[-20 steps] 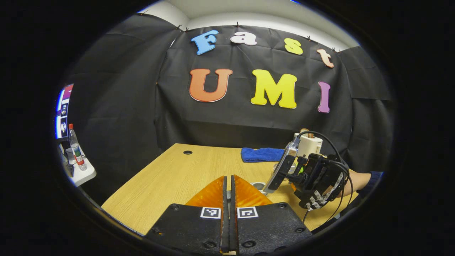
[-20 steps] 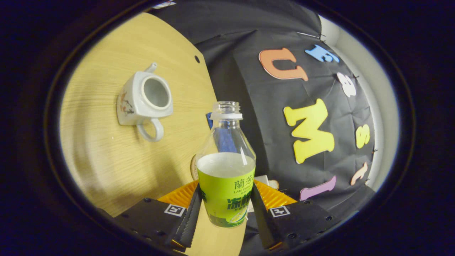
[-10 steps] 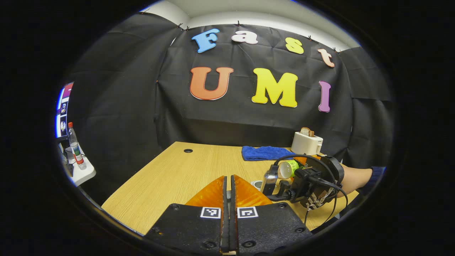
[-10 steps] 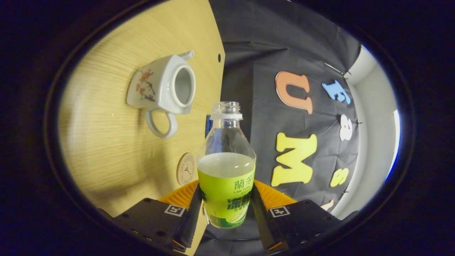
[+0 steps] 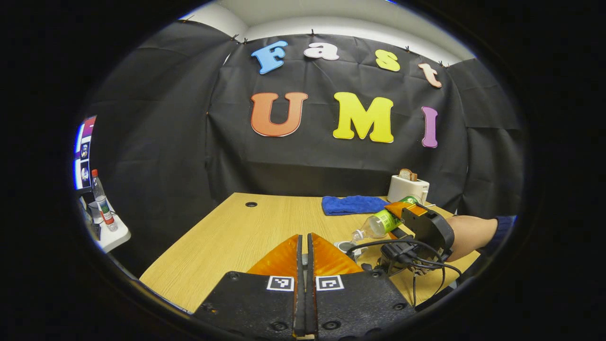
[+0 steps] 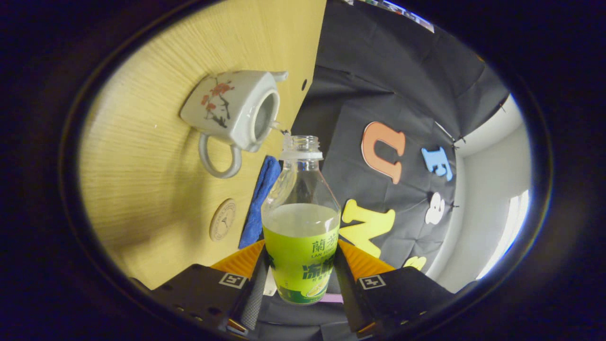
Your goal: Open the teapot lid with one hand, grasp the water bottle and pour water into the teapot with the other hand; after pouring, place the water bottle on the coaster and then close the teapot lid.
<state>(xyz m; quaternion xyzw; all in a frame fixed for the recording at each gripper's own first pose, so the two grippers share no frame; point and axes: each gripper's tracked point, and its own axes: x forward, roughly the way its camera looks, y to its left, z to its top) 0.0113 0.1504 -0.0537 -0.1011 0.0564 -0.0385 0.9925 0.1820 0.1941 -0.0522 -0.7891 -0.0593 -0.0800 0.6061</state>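
Setting: a recording booth arranged as a mock household tabletop.
Black cloth [image 5: 156,142] is hanging as walls behind a wooden table [image 5: 227,237] at lower centre; a toaster [image 5: 408,188] and blue towel [image 5: 352,204] are sitting at the right, while a lit monitor [image 5: 81,151] is glowing at the far left.

coaster [image 6: 222,226] on table [image 6: 142,166], between teapot [image 6: 232,113] and cloth [image 6: 259,203].

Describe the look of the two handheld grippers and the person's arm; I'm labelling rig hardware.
Each gripper has a black body with two square black-and-white markers and ribbed orange panels behind them. The right gripper is built alike; seen from the left gripper view, black cables loop from it. The person's forearm ends in a dark blue sleeve.
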